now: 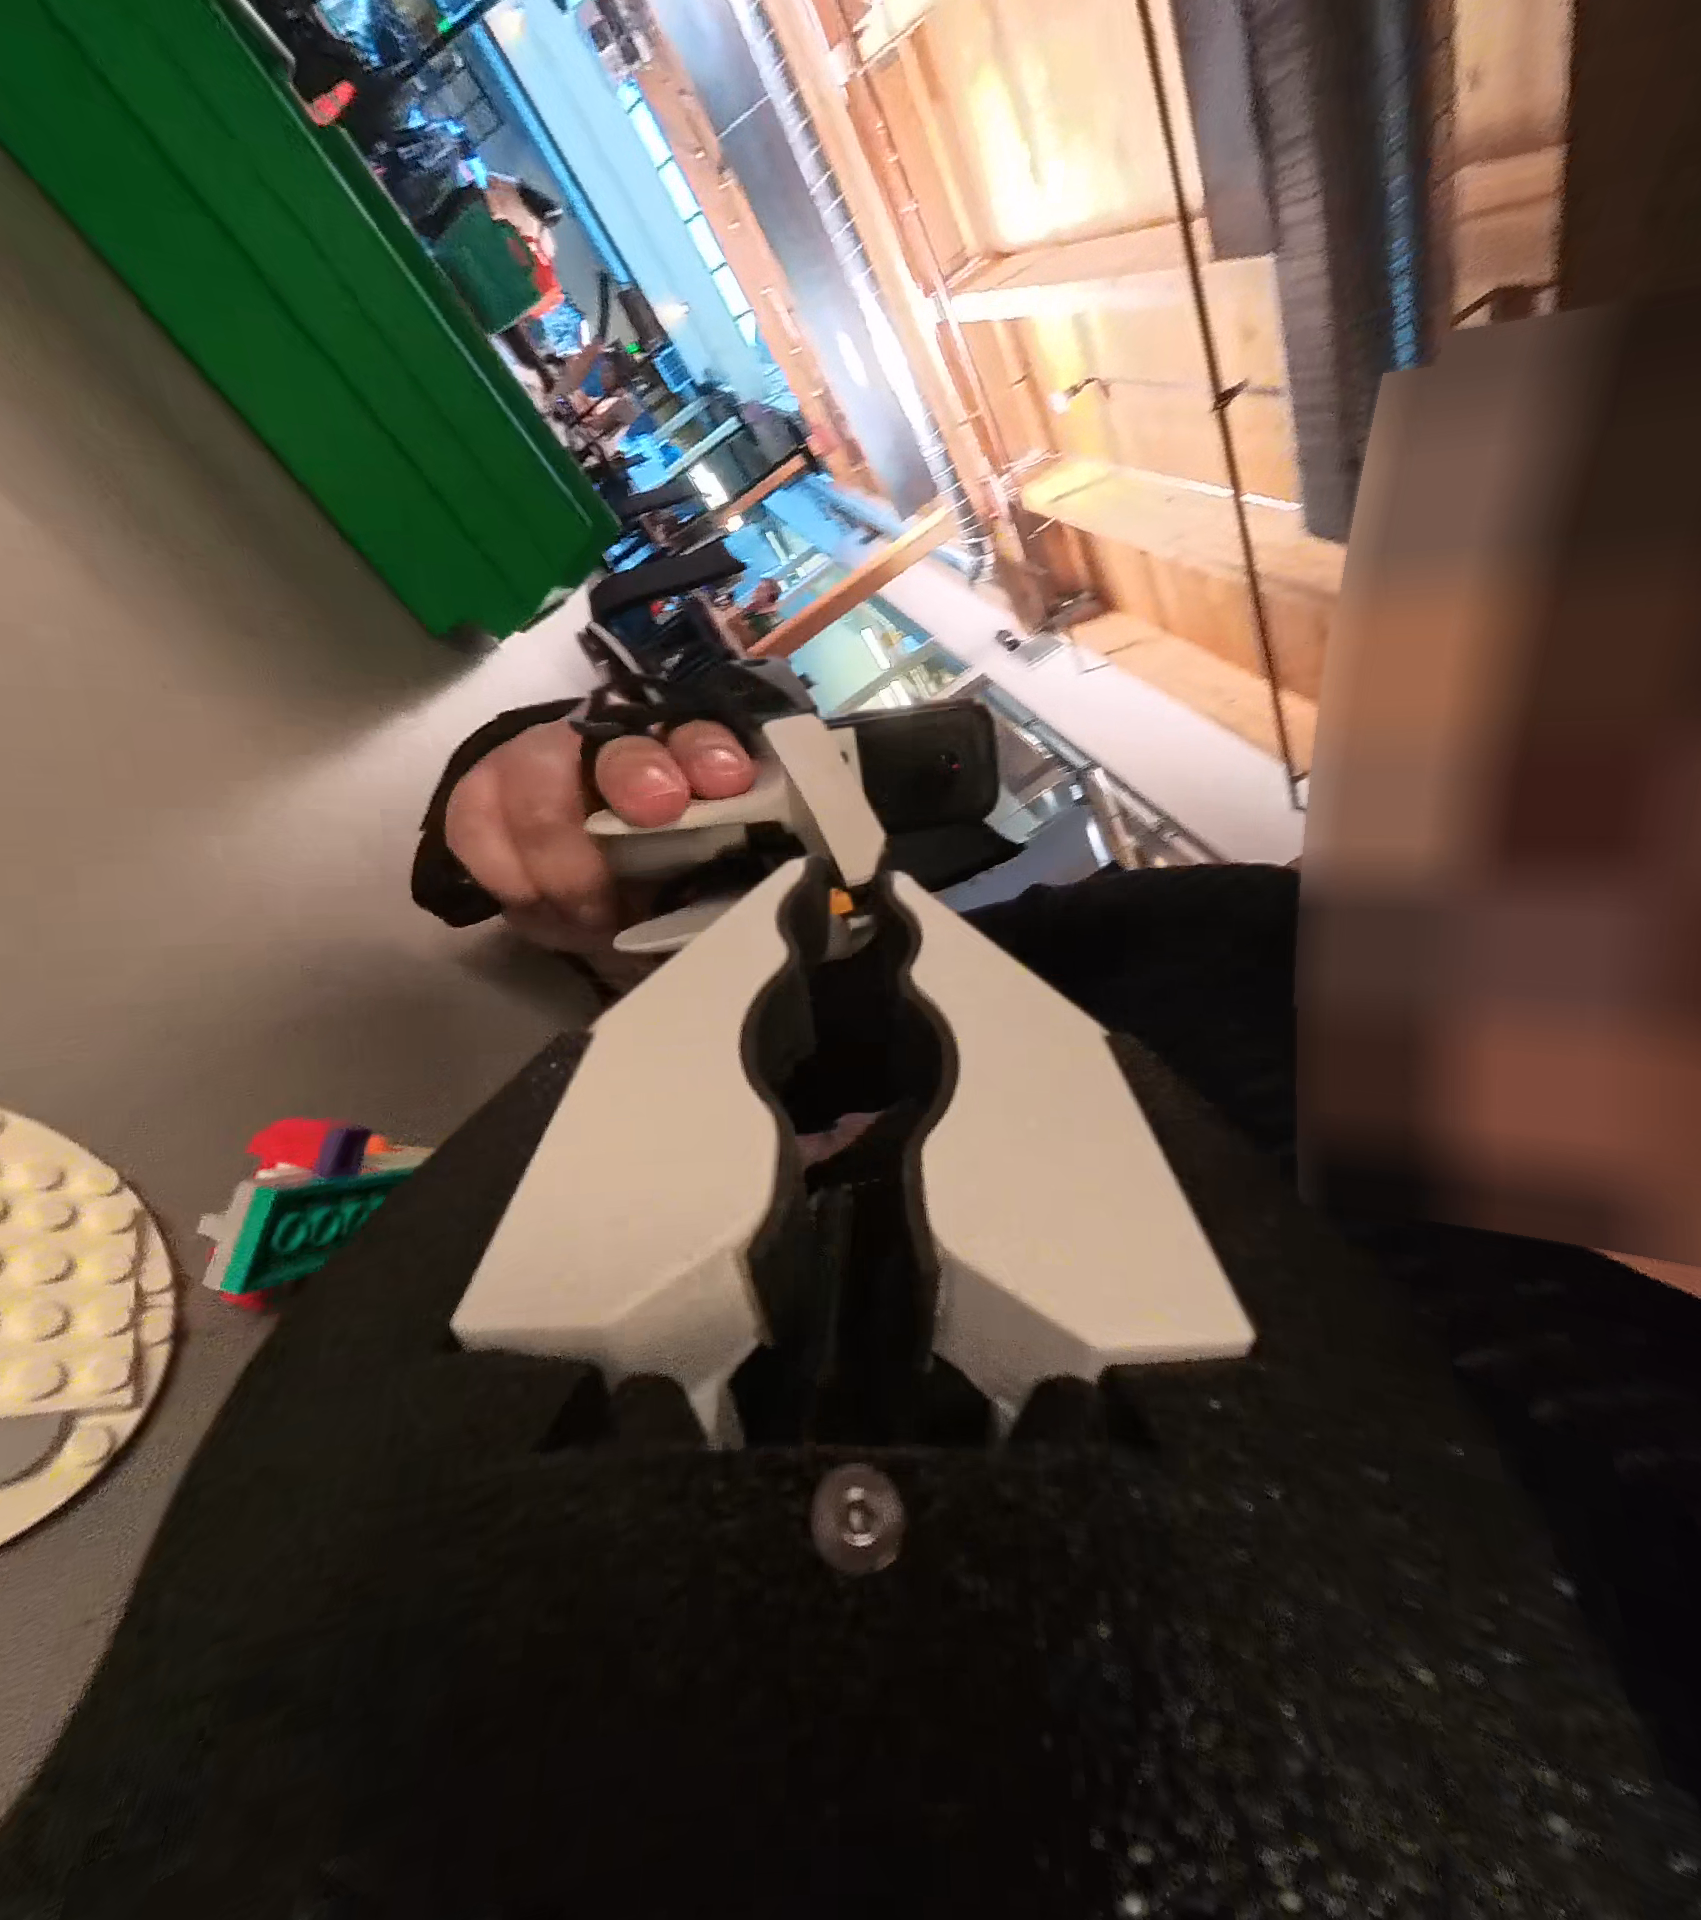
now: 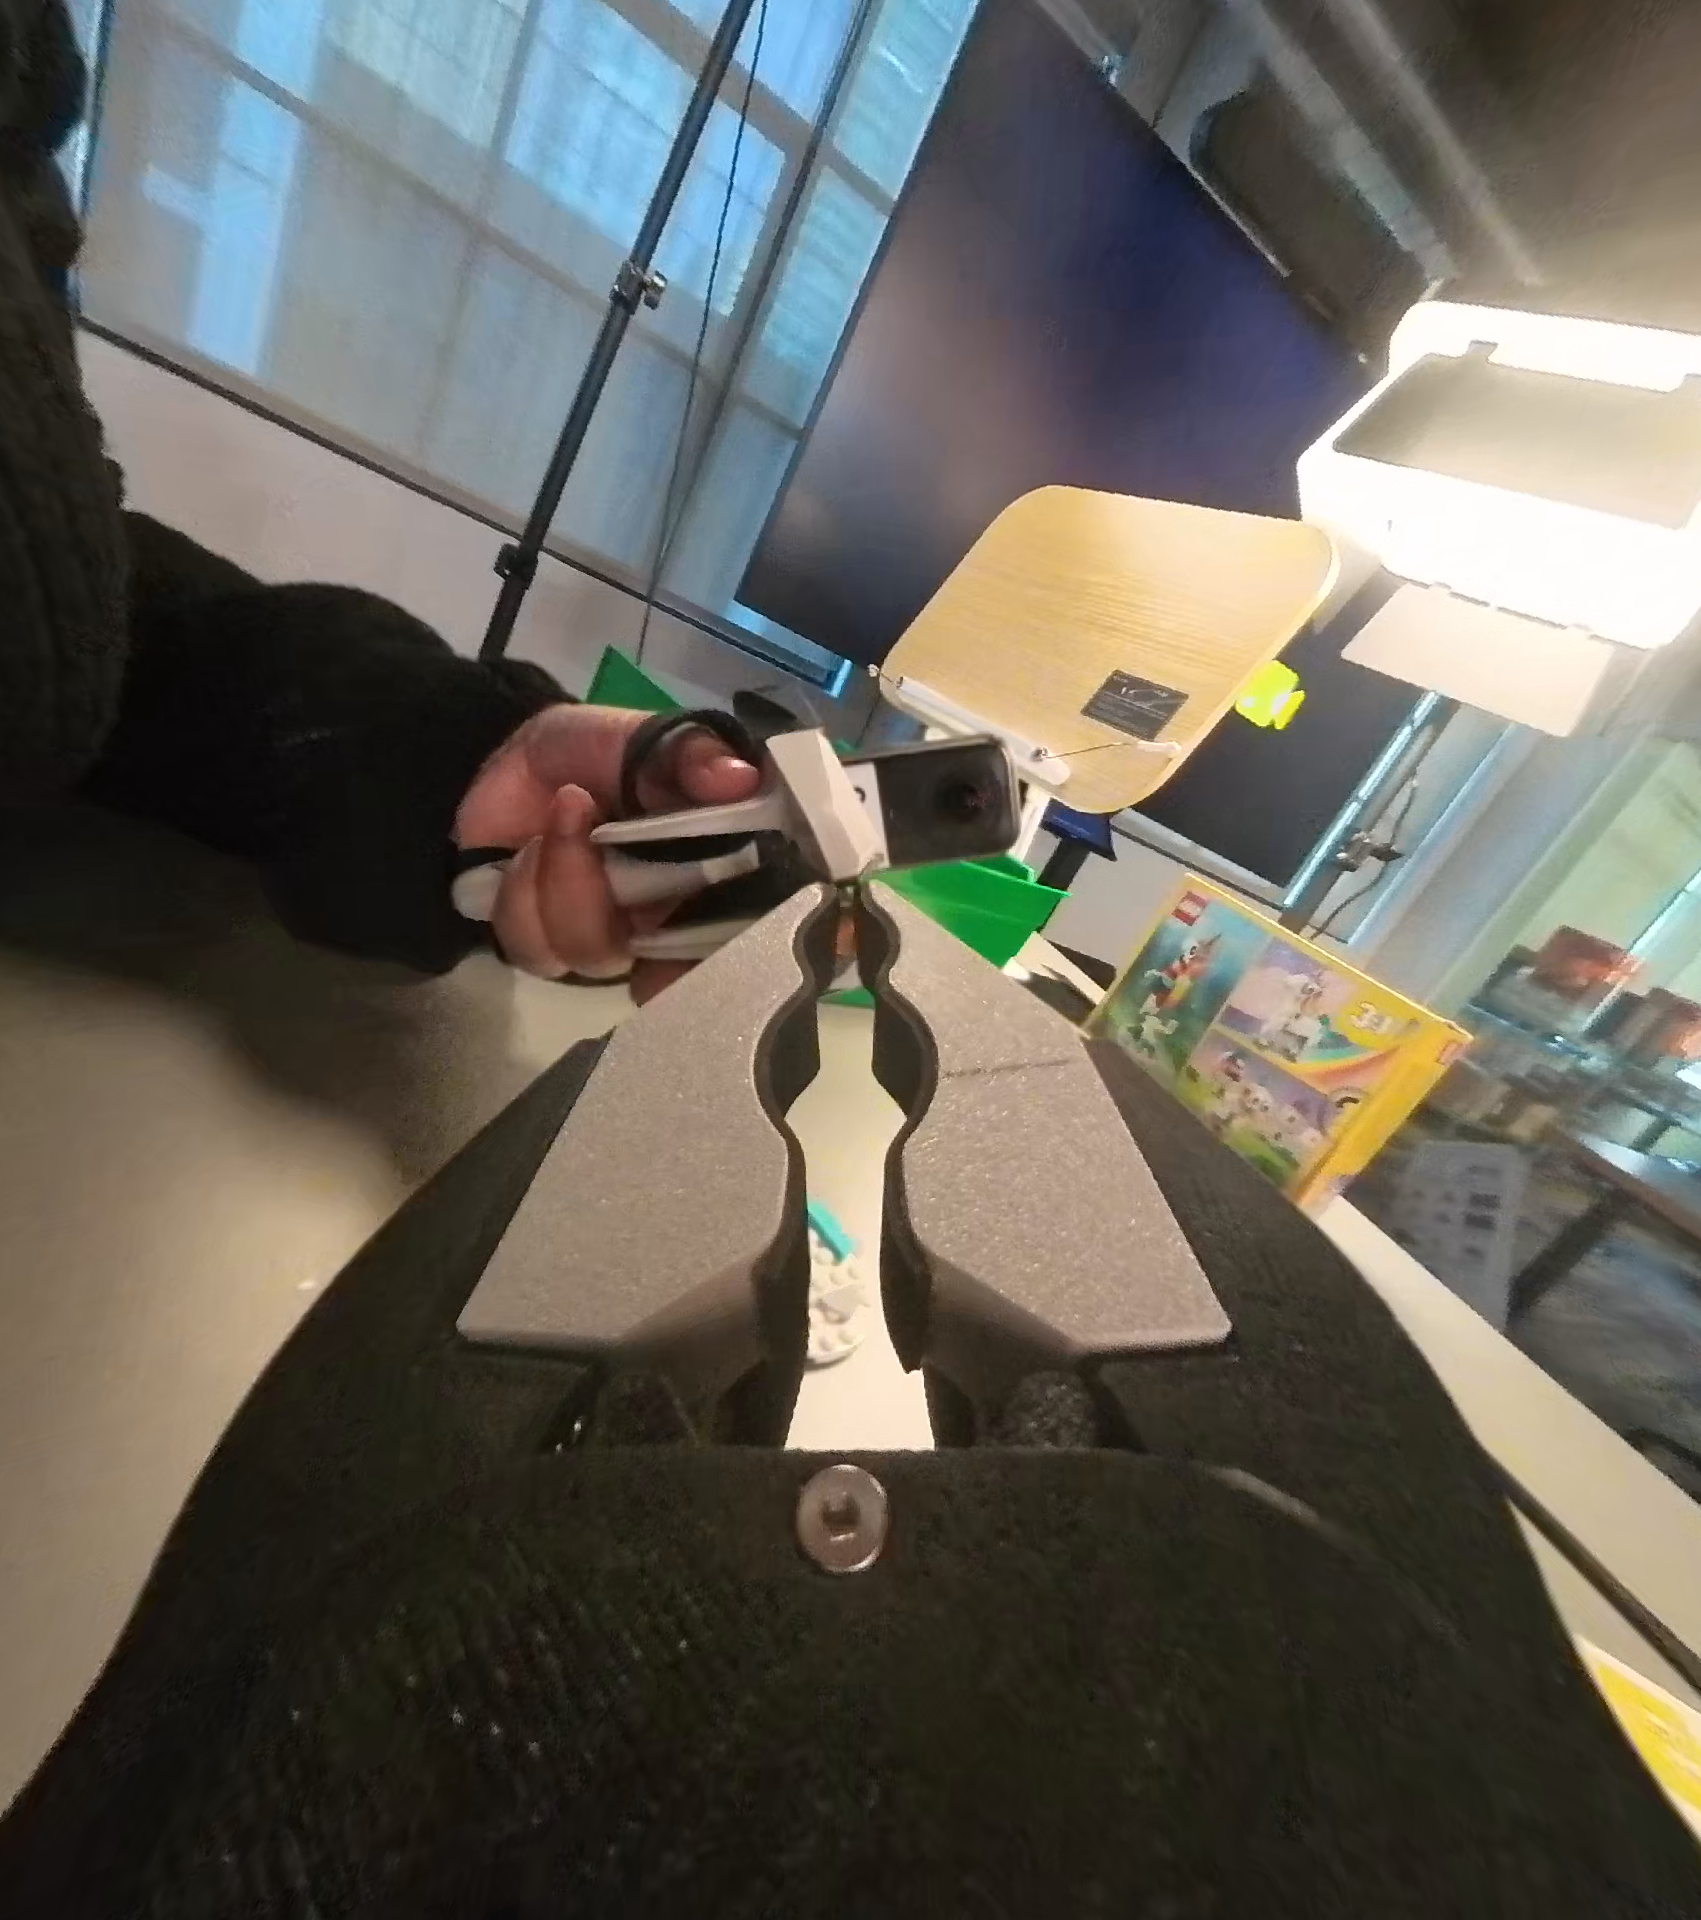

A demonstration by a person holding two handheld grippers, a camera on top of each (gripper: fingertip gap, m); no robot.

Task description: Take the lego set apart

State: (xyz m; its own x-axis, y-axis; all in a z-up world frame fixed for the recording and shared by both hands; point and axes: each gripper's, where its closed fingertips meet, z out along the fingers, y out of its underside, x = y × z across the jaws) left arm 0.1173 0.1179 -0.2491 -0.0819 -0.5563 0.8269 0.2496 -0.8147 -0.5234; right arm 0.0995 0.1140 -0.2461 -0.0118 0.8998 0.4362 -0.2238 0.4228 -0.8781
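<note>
Both grippers meet tip to tip above the table: the left gripper (image 1: 851,899) and right gripper (image 2: 844,902), each nearly closed, pinch a tiny orange piece (image 1: 838,902) between them; the round cream studded plate (image 1: 4,1320) lies down left.

Your left gripper (image 1: 851,894) and right gripper (image 2: 844,902) face each other tip to tip above the table, each with its 2 fingers nearly closed at the tips. Your right hand (image 1: 555,821) and left hand (image 2: 565,831), both in black sleeves, squeeze the handles; what the tips pinch cannot be made out.
</note>
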